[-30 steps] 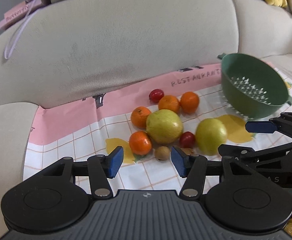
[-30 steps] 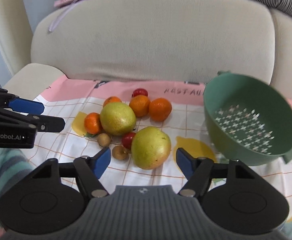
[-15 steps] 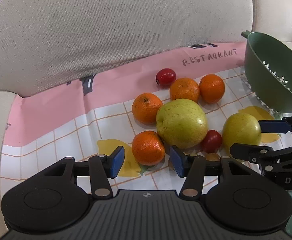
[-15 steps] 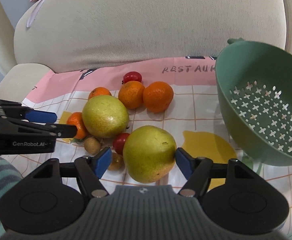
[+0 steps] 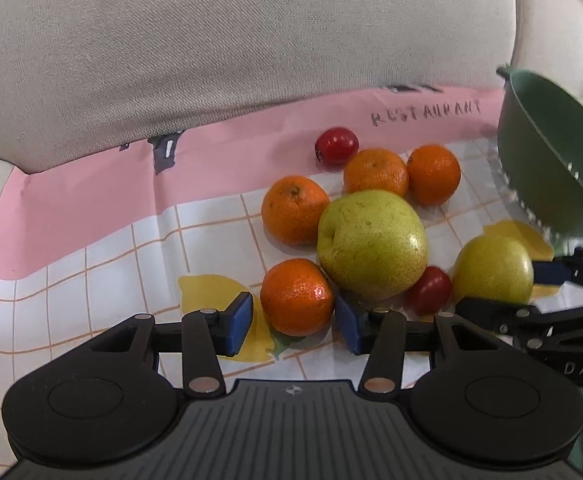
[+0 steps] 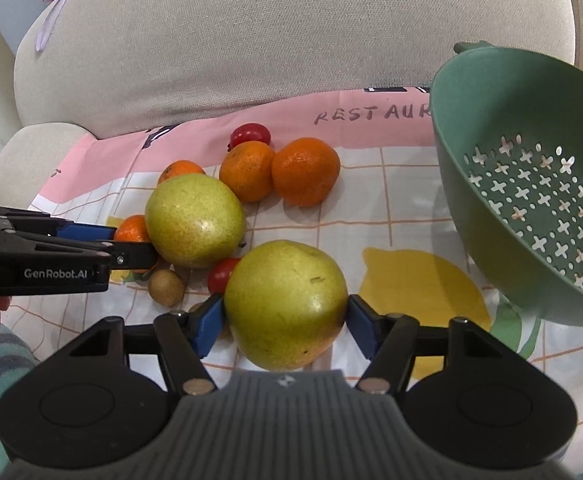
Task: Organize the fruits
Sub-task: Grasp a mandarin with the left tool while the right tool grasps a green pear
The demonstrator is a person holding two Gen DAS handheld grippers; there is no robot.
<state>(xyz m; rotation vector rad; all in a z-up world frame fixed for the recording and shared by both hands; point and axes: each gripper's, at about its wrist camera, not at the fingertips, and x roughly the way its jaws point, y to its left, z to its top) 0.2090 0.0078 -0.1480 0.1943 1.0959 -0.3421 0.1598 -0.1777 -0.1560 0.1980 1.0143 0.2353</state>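
Left gripper (image 5: 293, 322) gapes around the tangerine (image 5: 296, 297); right gripper (image 6: 283, 326) brackets the pear (image 6: 285, 304), seemingly touching; squeeze both centred, gently.

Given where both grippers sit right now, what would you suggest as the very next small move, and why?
Probably close the right gripper on the near pear: its blue pads already flank the fruit's widest part with barely any gap, and the green colander sits empty alongside. The left gripper likewise brackets a mandarin, still open.
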